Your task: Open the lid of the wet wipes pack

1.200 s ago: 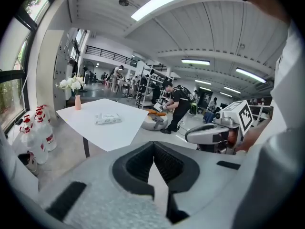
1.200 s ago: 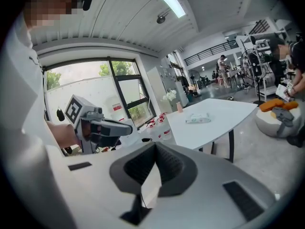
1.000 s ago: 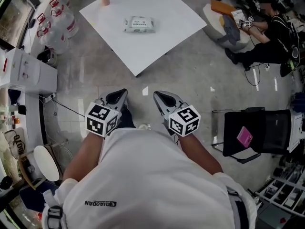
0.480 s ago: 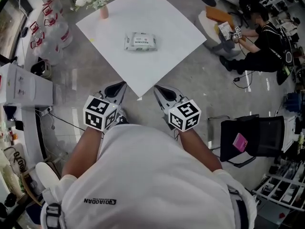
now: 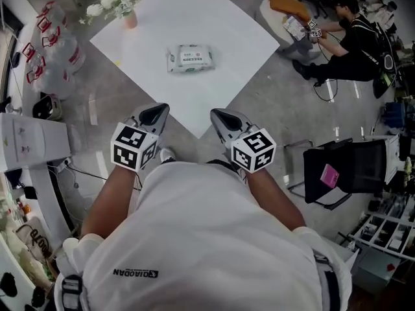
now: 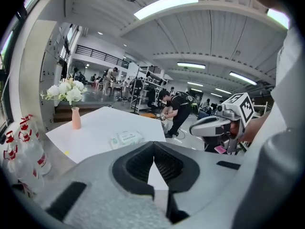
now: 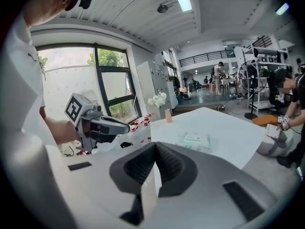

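Currently my left claw [image 5: 157,111] and right claw [image 5: 218,115] are both pinched closed on nothing, just short of the white desk [image 5: 220,24]; the wet wipes pack [image 5: 189,57] lies flat mid-desk, well apart from them.

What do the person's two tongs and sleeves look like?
Both the left tongs and right tongs are grey and taper to a point, with black ribbed pads inside. Each carries a white cube with black square markers. The shirt is white, short-sleeved.
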